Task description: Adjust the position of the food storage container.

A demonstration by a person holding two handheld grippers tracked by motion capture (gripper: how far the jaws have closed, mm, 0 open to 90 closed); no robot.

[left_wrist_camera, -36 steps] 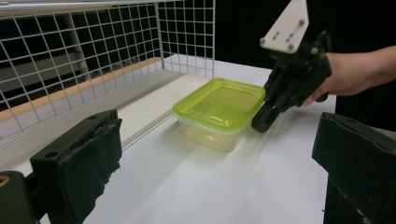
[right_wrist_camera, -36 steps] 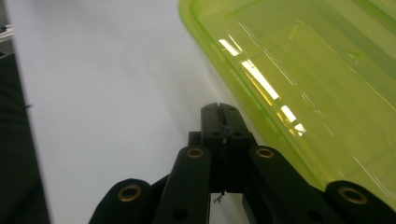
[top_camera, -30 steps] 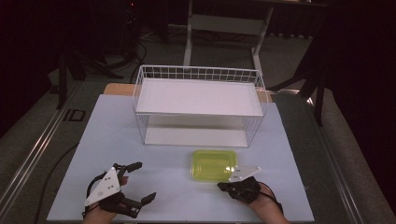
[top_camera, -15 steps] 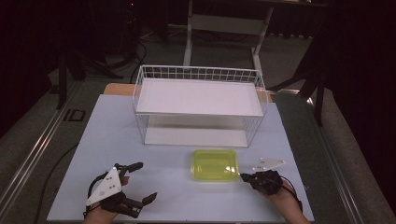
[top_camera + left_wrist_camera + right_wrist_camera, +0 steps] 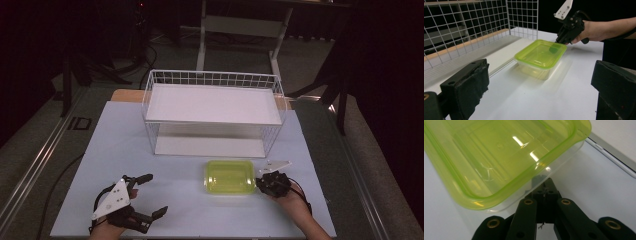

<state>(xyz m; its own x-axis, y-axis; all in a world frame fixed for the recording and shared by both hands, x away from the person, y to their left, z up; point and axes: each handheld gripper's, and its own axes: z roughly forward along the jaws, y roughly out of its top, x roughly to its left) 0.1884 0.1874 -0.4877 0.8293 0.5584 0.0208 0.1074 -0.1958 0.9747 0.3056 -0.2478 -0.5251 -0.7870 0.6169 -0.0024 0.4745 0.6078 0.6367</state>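
Observation:
A clear container with a translucent green lid [image 5: 230,176] [image 5: 541,53] [image 5: 499,157] lies on the white table, in front of the wire rack. My right gripper [image 5: 262,183] [image 5: 558,42] [image 5: 543,191] is at the container's right edge, its jaws drawn together on the lid's rim; one tip shows dark through the green plastic. My left gripper [image 5: 155,194] [image 5: 541,95] rests at the front left of the table, open, nothing between its jaws, a good way from the container.
A white wire rack [image 5: 210,76] [image 5: 474,25] with a white shelf board stands across the middle of the table [image 5: 175,210]. Dark floor, stand legs and cables lie beyond the table's far edge.
The right gripper drew back to the right from the container's front corner, then came in again at its right edge. The left gripper and the container have stayed put.

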